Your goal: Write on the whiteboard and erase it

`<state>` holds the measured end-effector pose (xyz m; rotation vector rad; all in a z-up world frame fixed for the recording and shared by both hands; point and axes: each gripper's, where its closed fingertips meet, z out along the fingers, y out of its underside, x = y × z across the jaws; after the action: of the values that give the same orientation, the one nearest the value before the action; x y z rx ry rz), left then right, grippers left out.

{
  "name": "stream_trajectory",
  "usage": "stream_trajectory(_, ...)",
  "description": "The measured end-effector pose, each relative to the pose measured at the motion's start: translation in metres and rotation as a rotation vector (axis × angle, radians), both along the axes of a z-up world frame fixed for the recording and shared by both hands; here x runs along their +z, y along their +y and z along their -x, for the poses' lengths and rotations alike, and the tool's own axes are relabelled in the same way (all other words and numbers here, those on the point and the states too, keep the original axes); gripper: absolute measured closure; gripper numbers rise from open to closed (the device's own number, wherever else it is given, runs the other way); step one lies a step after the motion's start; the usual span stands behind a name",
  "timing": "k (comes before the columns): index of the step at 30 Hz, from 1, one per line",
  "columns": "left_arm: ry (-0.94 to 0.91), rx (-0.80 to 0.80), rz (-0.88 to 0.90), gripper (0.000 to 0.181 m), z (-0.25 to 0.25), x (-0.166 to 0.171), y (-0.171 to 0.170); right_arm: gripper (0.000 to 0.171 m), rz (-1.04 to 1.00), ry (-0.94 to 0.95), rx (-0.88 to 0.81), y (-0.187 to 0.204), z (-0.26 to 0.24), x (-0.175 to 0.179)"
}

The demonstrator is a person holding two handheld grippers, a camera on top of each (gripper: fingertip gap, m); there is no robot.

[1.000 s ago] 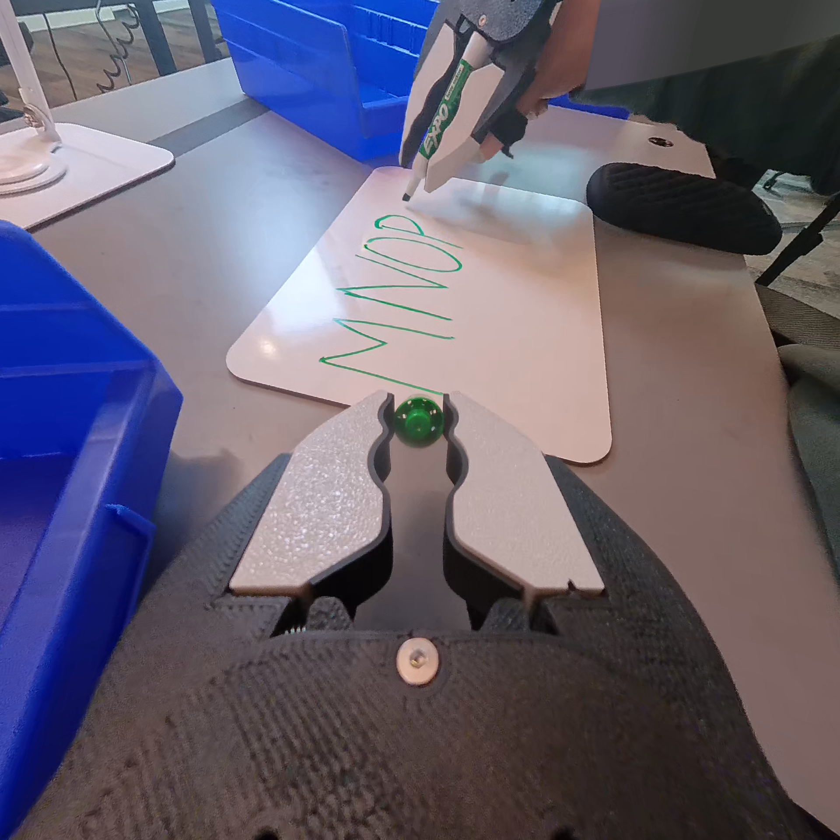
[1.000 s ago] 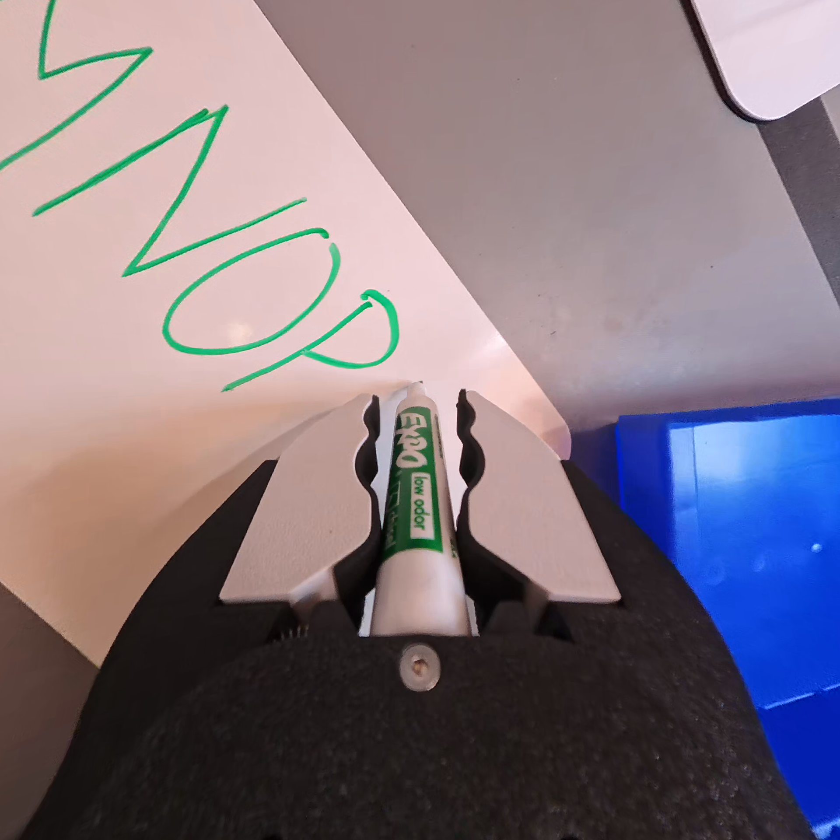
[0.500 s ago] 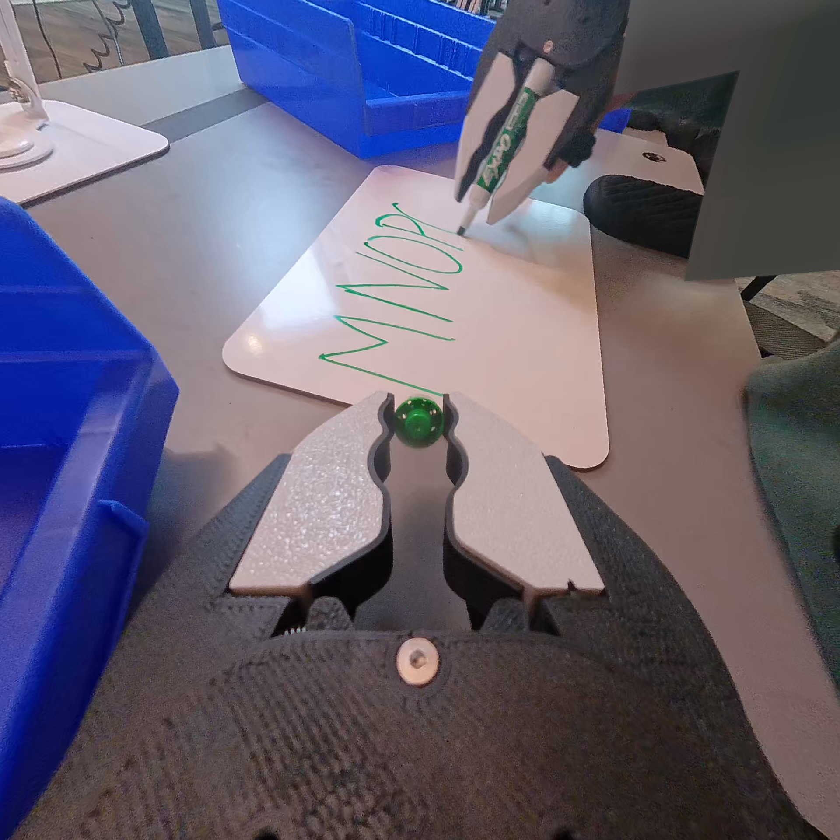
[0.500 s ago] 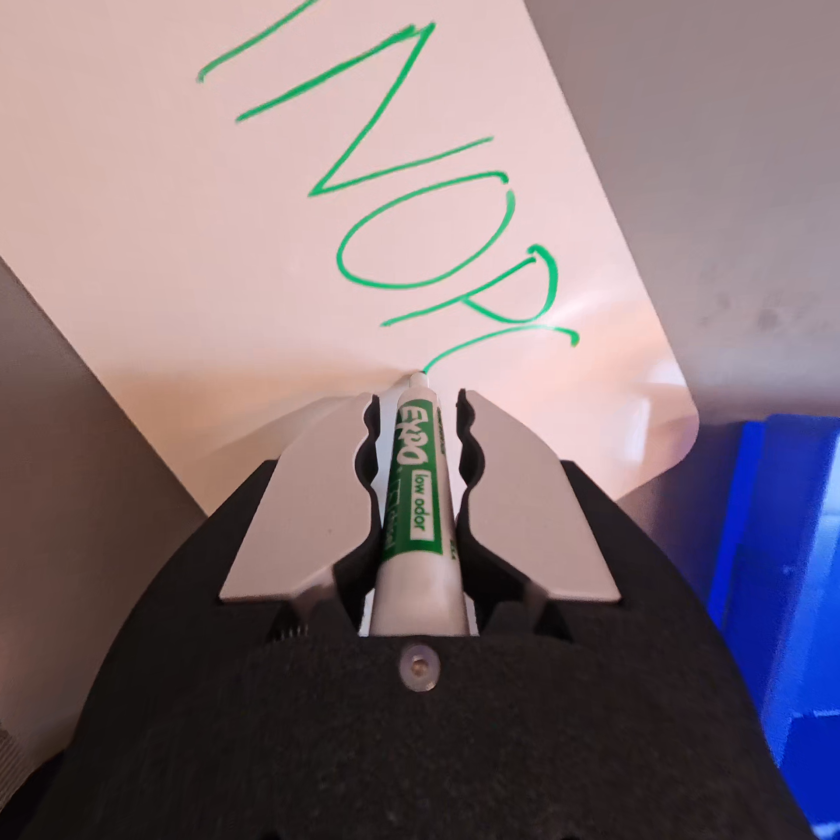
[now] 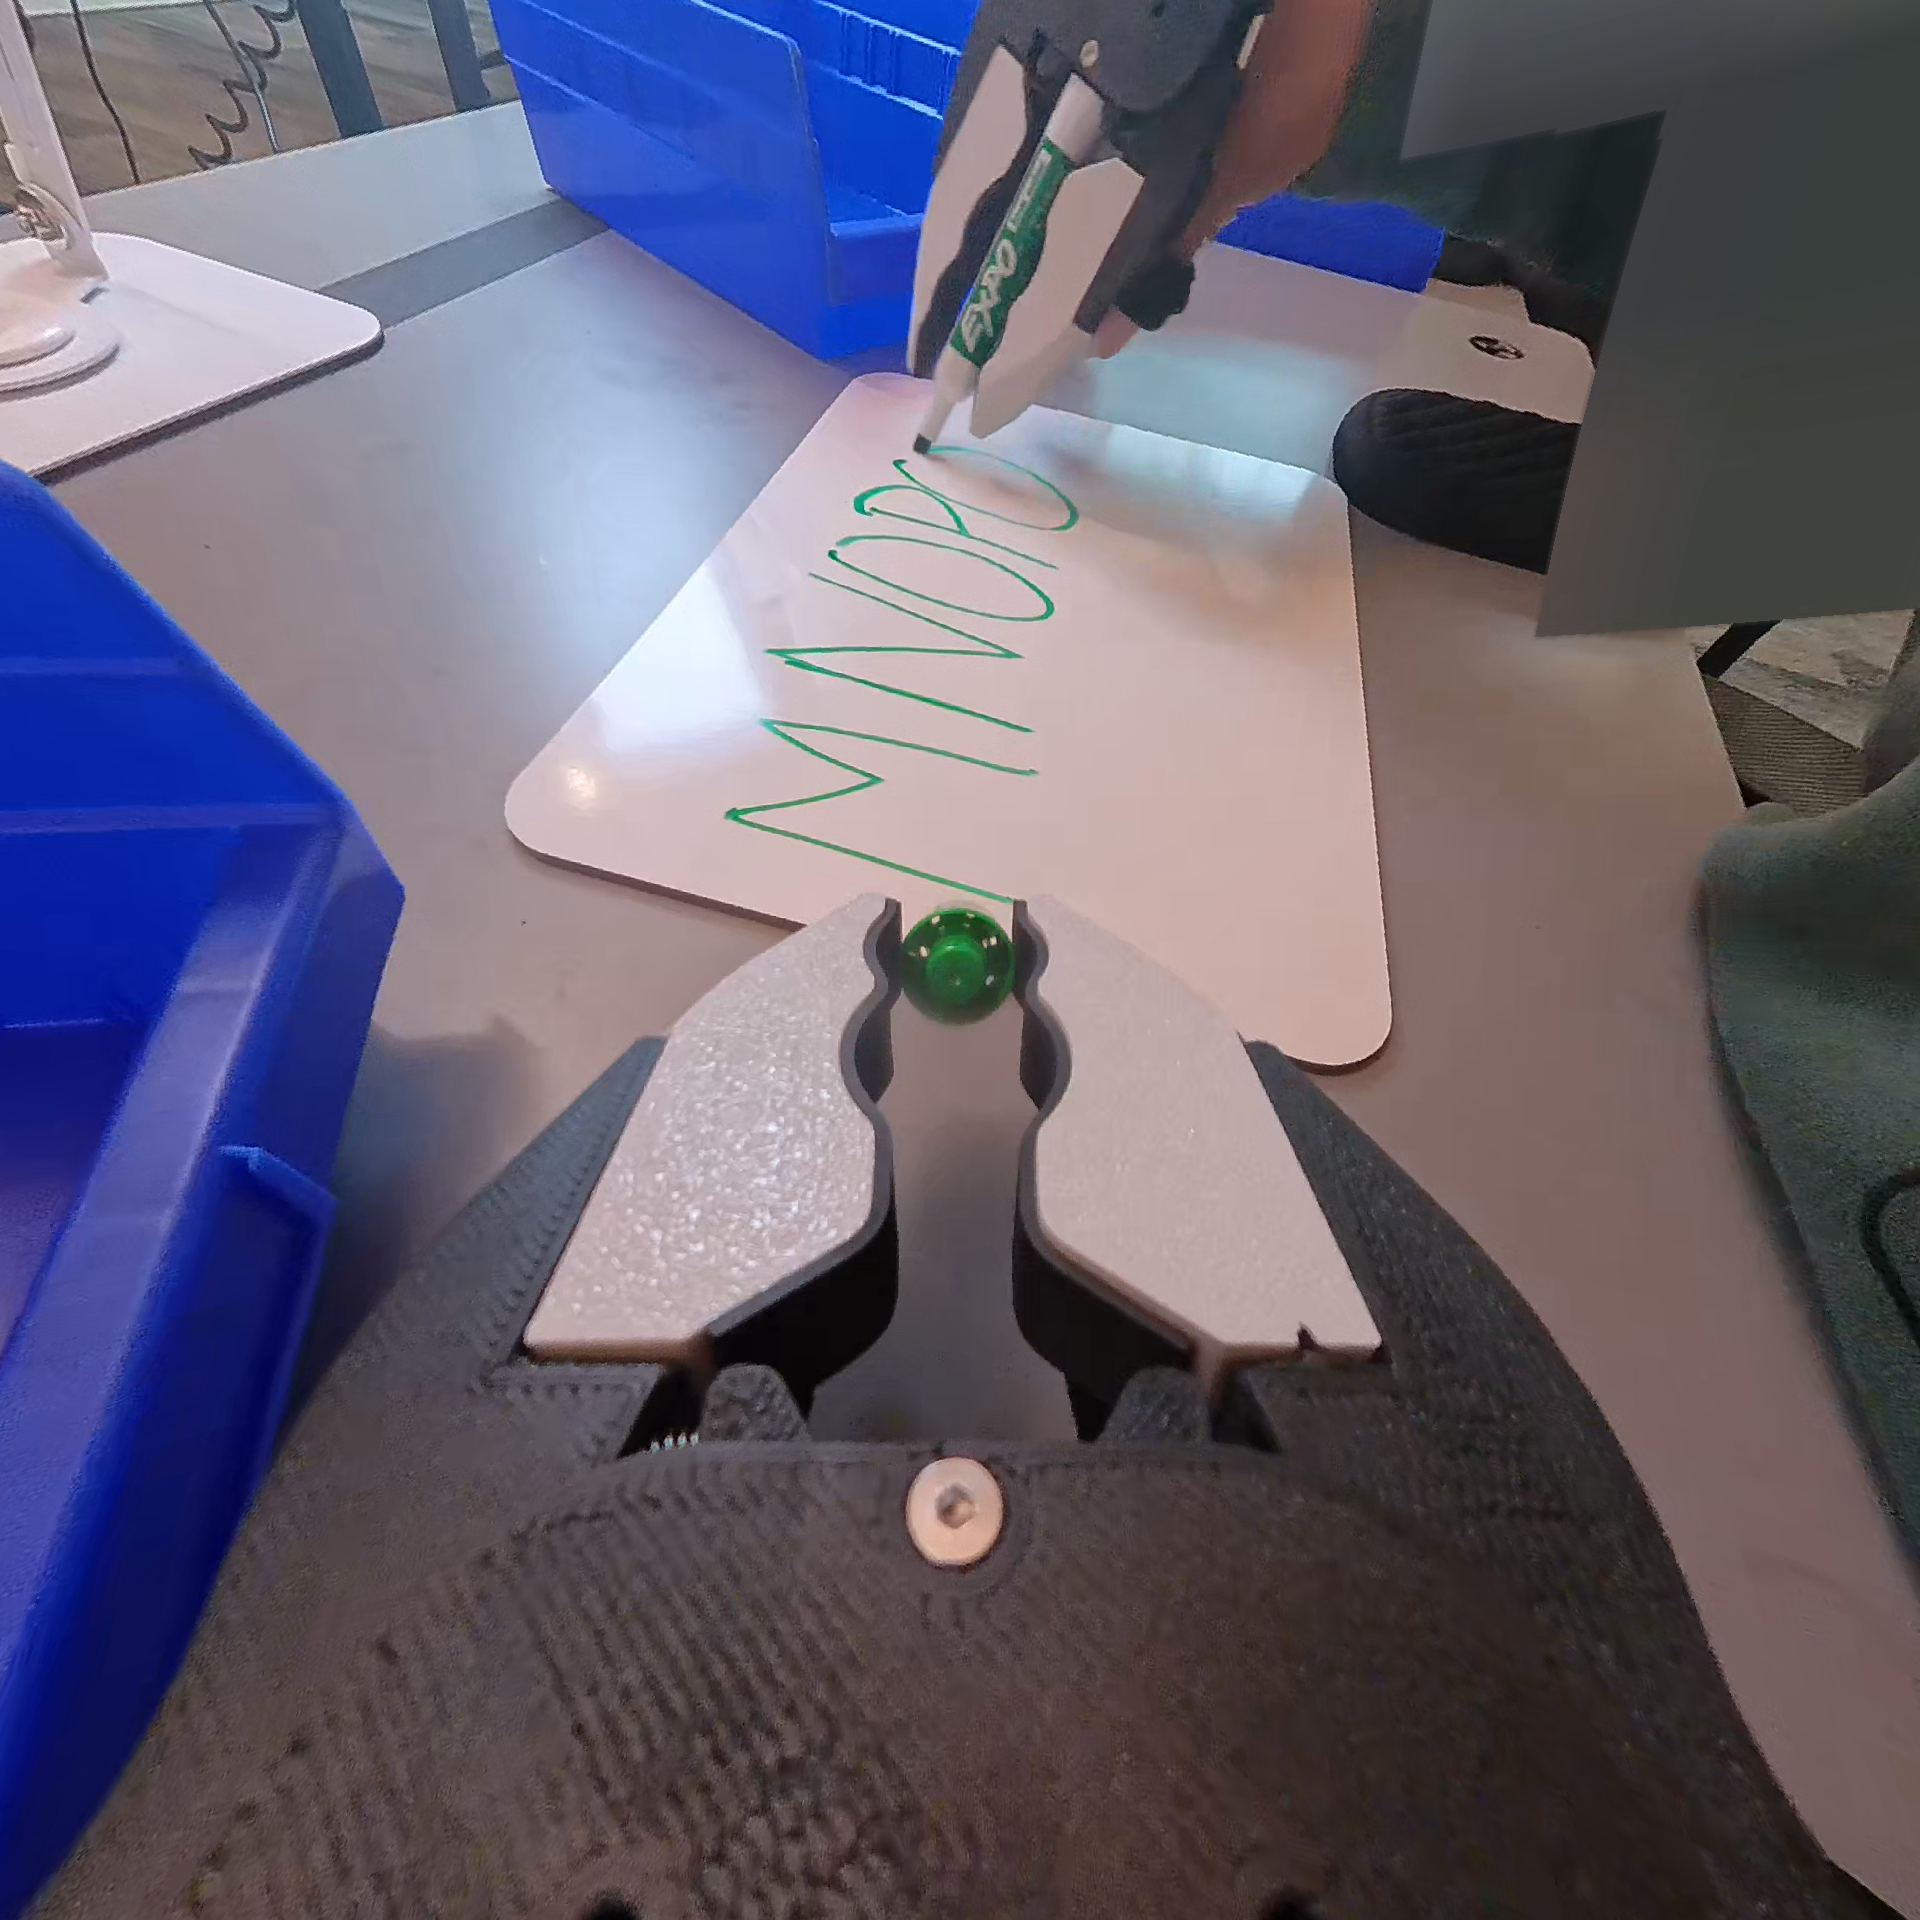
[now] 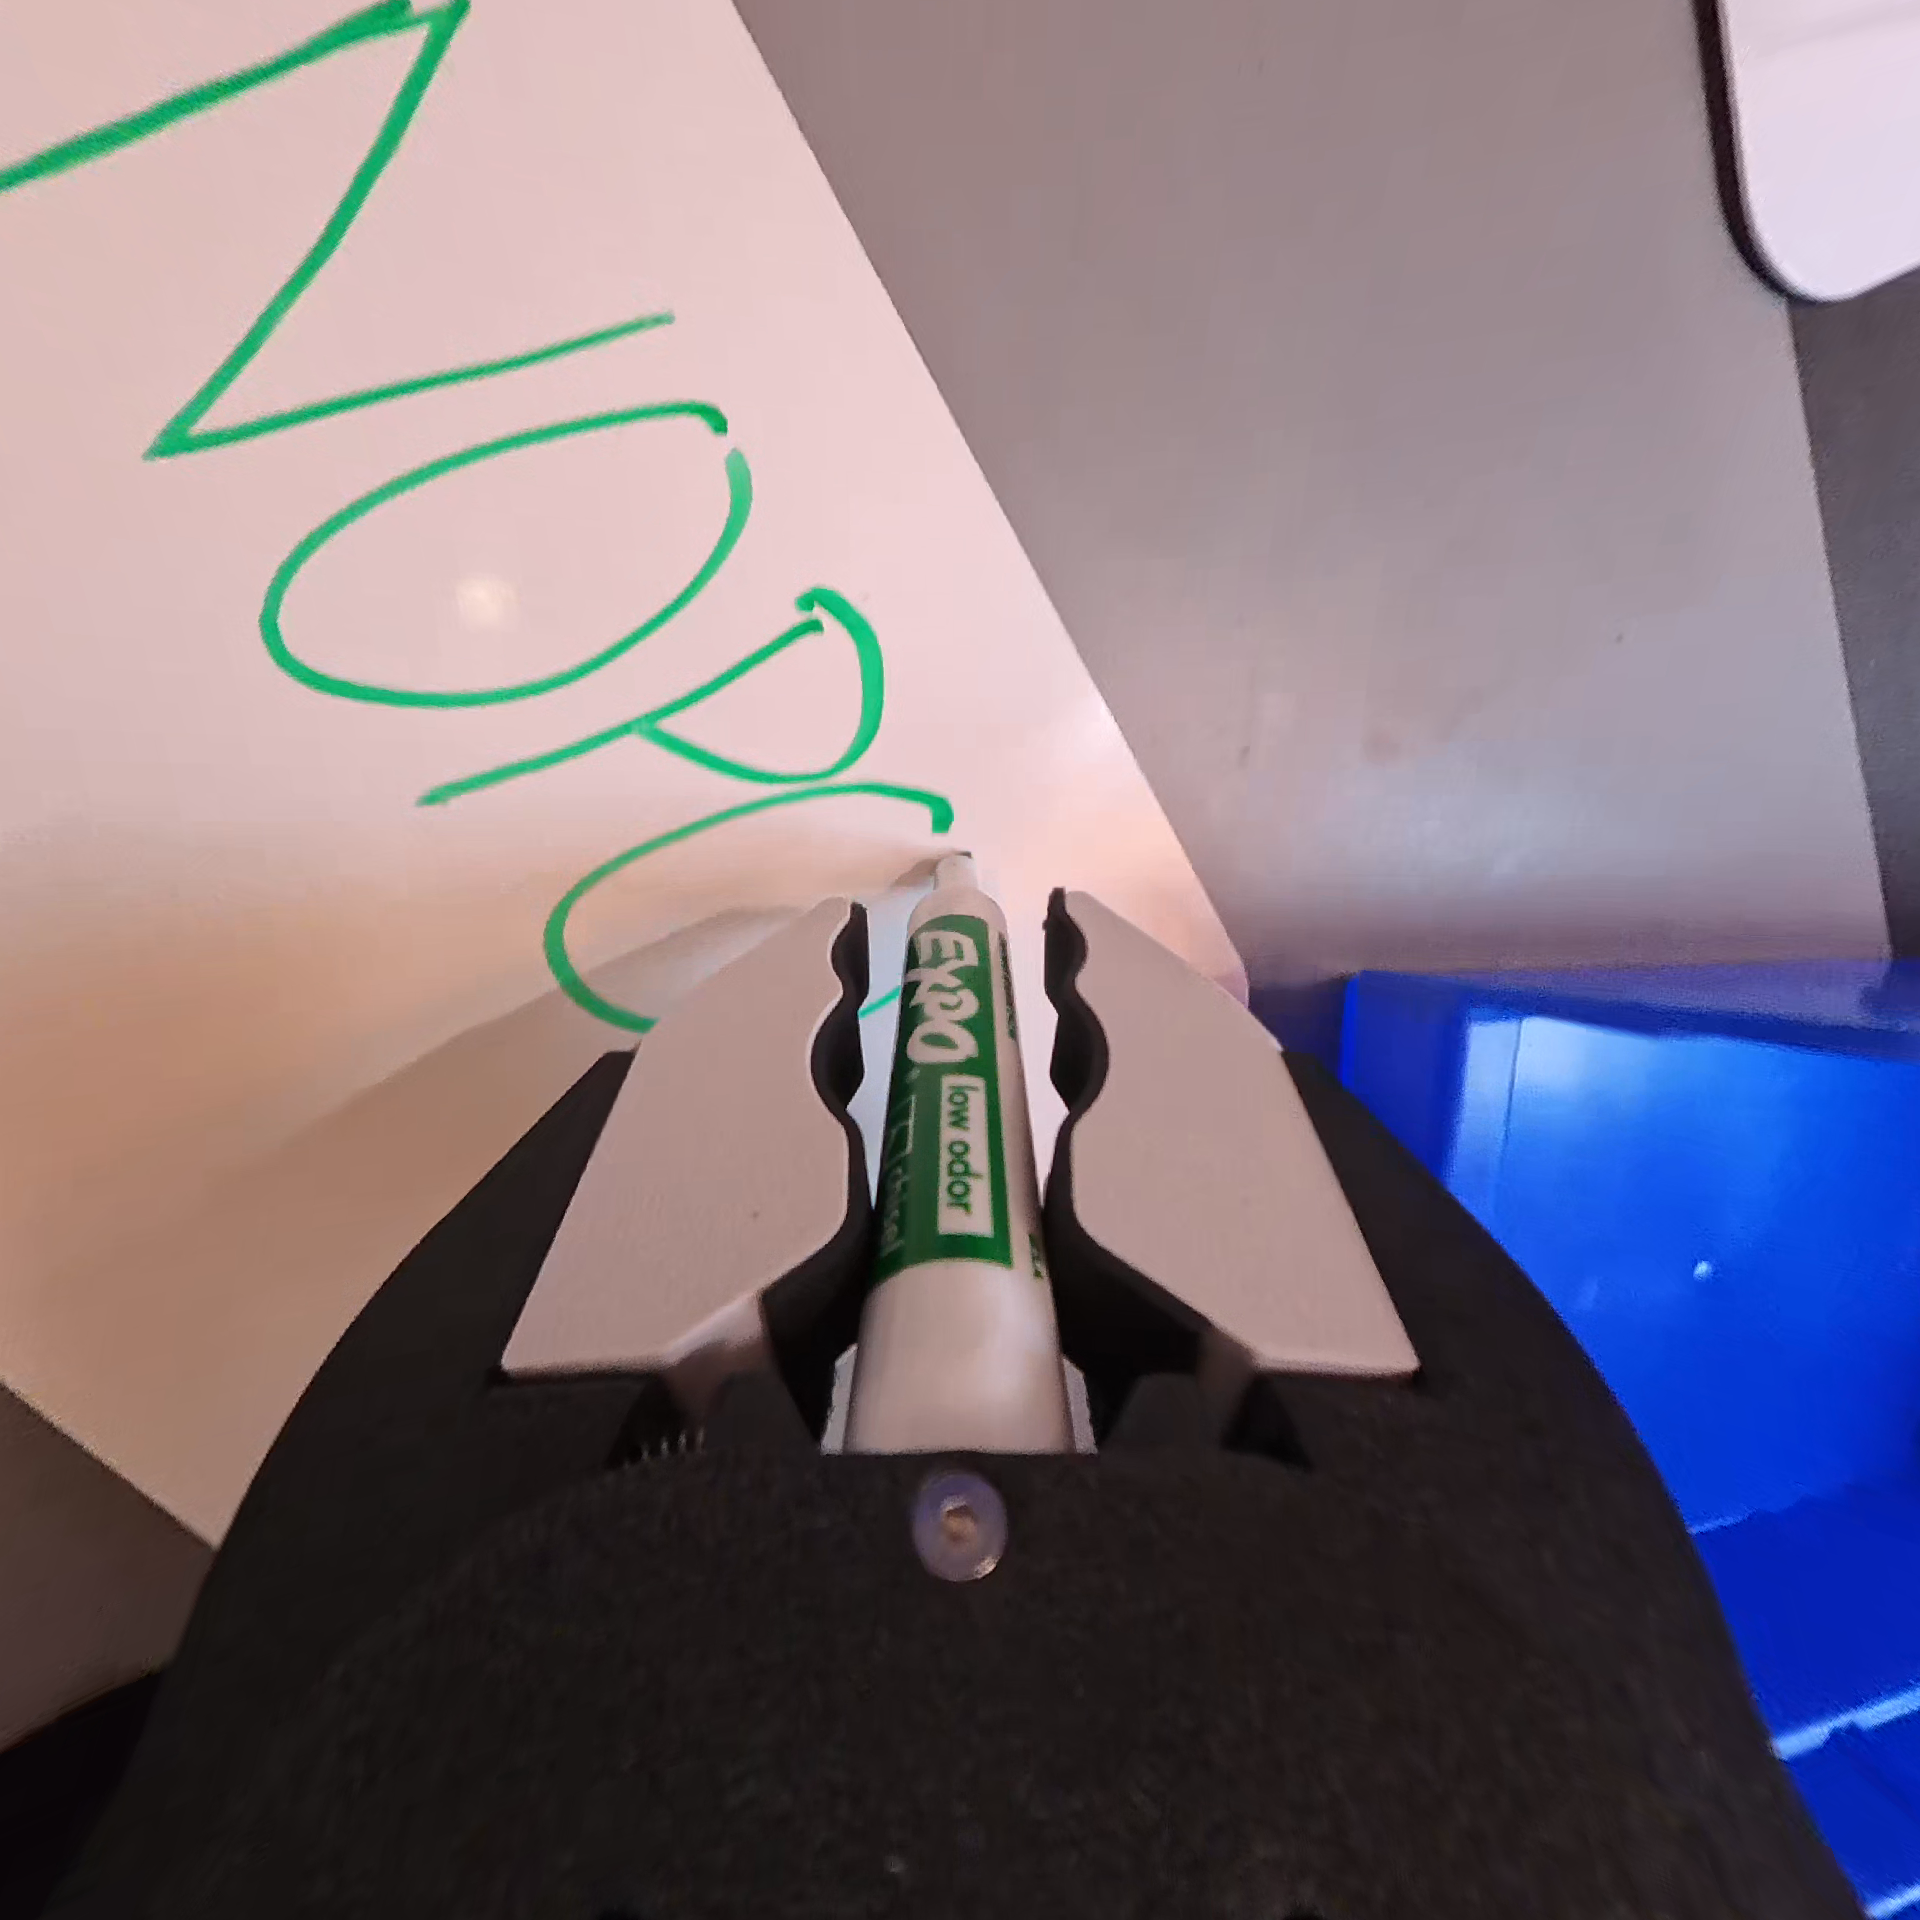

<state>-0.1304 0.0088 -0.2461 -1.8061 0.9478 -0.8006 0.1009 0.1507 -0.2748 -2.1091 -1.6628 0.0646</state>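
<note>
On the grey bench (image 5: 436,540), the right claw (image 6: 951,914) clamps a green dry-erase marker (image 6: 951,1122) tip-down to write on the whiteboard (image 5: 1195,727), while the left claw (image 5: 951,925) pinches the marker's green cap (image 5: 954,966) so it stays ready.

Grey table (image 5: 499,540) fills most of the left wrist view, with a dark seam strip (image 5: 457,281) far left. Blue bin (image 5: 156,935) near left, second bin (image 5: 707,177) far centre. White base plate (image 5: 208,332) far left (something stands on it, cropped). Wood floor (image 5: 156,94) and black cables (image 5: 229,114) beyond the table. Light glares softly off the tabletop.
</note>
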Motion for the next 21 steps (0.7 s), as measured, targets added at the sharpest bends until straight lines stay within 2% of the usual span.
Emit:
stream_trajectory(7, -0.002, -0.002, 0.004, 0.161, 0.0, 0.0, 0.0, 0.138, 0.013, 0.082, 0.022, -0.014, 0.008, 0.013)
stream_trajectory(12, 0.001, -0.003, 0.004, 0.161, -0.001, 0.0, 0.0, 0.138, 0.053, 0.084, 0.041, -0.039, 0.004, 0.009)
stream_trajectory(21, 0.024, -0.009, -0.012, 0.161, -0.002, -0.002, -0.002, 0.138, 0.058, 0.039, 0.018, -0.051, -0.013, 0.0)
